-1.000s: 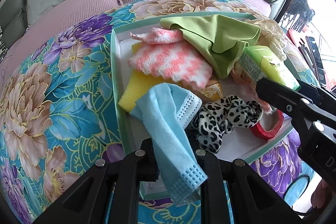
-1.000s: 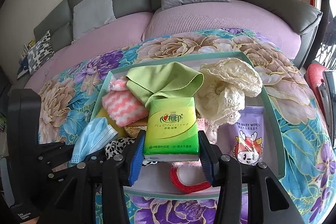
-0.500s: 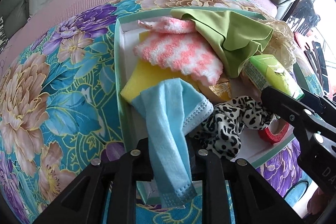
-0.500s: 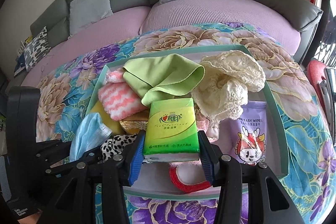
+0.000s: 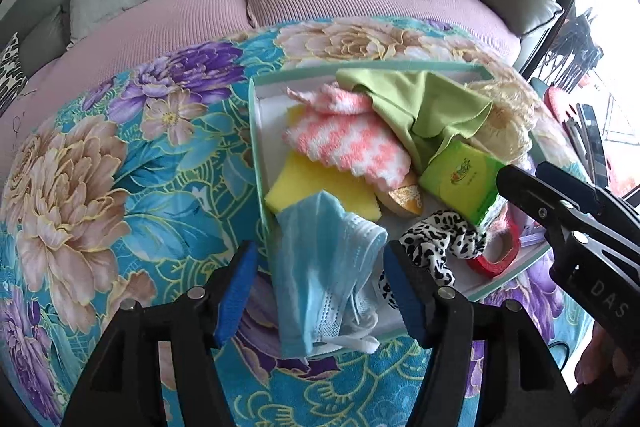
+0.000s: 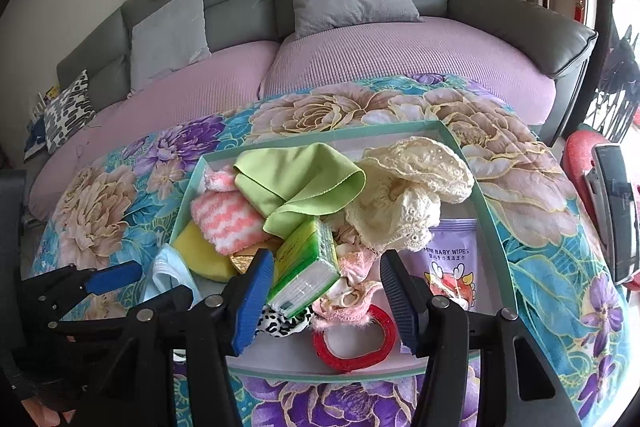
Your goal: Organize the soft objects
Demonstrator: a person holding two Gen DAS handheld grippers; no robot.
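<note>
Soft things fill a shallow teal tray [image 6: 494,227] on the floral cloth [image 5: 120,167]. Nearest on the left, a blue face mask [image 5: 324,267] droops over the tray's near rim between the opening jaws of the left gripper [image 5: 320,291], untouched by either pad. Right of it, a green tissue pack [image 6: 308,263] lies tilted between the right gripper's [image 6: 326,297] opening jaws, also loose

soft daylight from the right, glare there; sharp centre, strong fisheye bending, dark corners.
</note>
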